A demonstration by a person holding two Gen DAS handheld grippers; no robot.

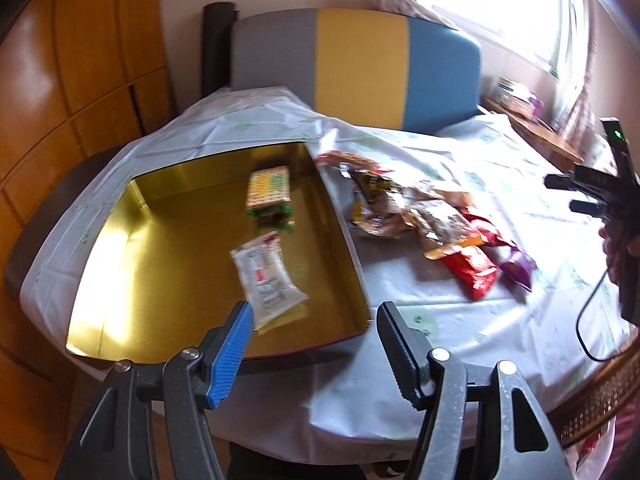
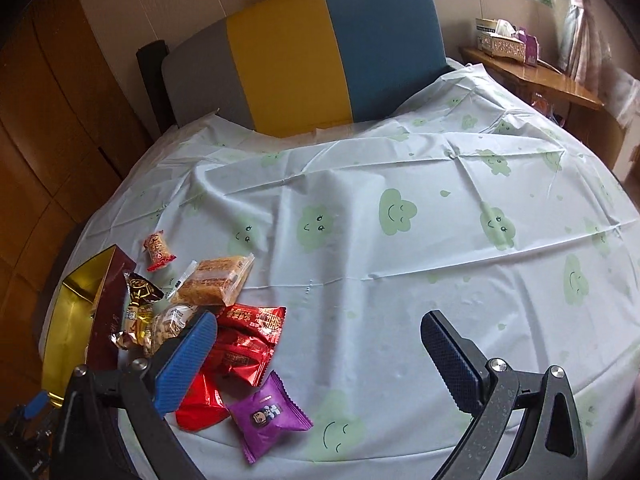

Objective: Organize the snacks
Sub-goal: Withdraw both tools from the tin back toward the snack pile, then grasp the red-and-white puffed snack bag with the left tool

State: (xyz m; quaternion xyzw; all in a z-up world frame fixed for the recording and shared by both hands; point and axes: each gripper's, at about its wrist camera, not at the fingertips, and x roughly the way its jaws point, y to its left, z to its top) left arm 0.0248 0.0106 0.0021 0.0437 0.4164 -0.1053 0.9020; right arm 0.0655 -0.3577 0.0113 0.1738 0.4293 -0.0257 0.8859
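A gold-lined box [image 1: 120, 264] sits on the table at the left; its maroon outer wall shows in the right wrist view [image 2: 110, 300]. Inside lie a green-and-yellow cracker pack [image 1: 269, 196] and a white snack packet [image 1: 267, 278], which looks blurred just beyond my open, empty left gripper [image 1: 316, 316]. A pile of loose snacks [image 1: 432, 224] lies right of the box. In the right wrist view my open, empty right gripper [image 2: 320, 332] hovers over the cloth beside red packets [image 2: 244, 344], a purple packet [image 2: 266, 416] and a clear-wrapped cake [image 2: 216, 280].
The table wears a white cloth with green clouds [image 2: 400, 208]. A grey, yellow and blue chair back [image 2: 304, 52] stands behind it. A wooden shelf with tissue boxes [image 2: 504, 40] is at the far right. Wooden cabinets [image 1: 60, 100] are on the left.
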